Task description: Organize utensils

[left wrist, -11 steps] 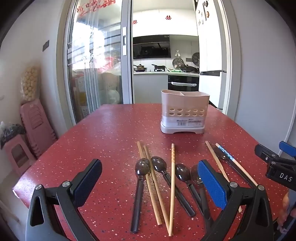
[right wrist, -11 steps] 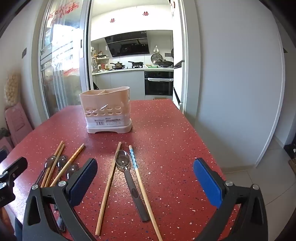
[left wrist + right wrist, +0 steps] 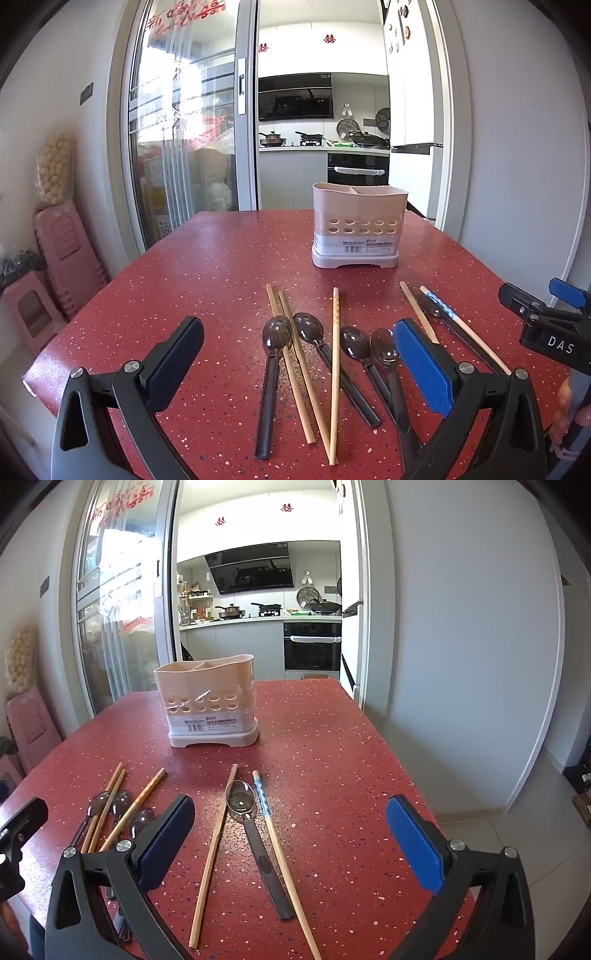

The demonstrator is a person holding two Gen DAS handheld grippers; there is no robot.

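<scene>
Utensils all loose on the red speckled table (image 3: 207, 280), none in the pink utensil holder (image 3: 359, 206) yet. Holder stands upright toward the far end of the table, 2 compartments visible from the top, rows of round holes on its front, barcode label lower down.

Left group, left wrist view: 4 dark-handled spoons (image 3: 275, 334) lying bowl-end away from the camera, with 3 wooden chopsticks (image 3: 334, 354) laid lengthwise among them. 2 of those sticks run side by side and cross the bowl of the leftmost spoon; the 3rd lies straighter, between the 2nd and 3rd spoons.

Right group, right wrist view: 1 spoon with a grey handle (image 3: 242, 801), flanked by a plain wooden chopstick (image 3: 214, 845) on its left and a chopstick with a blue-patterned tip (image 3: 273, 834) on its right. The 3 are just beside each other, near touching at the bowl end.

Left gripper (image 3: 295, 354) hovers over the near edge of the table, tilted down, jaws spread wide, nothing between the blue pads. The left group sits in the gap below them, not gripped.

Right gripper (image 3: 290, 830) same story: fingers fully apart, empty, hanging above the right group. It also shows at the right edge of the left wrist view, black body lettered "DAS".

Kitchen visible through the doorway behind.
</scene>
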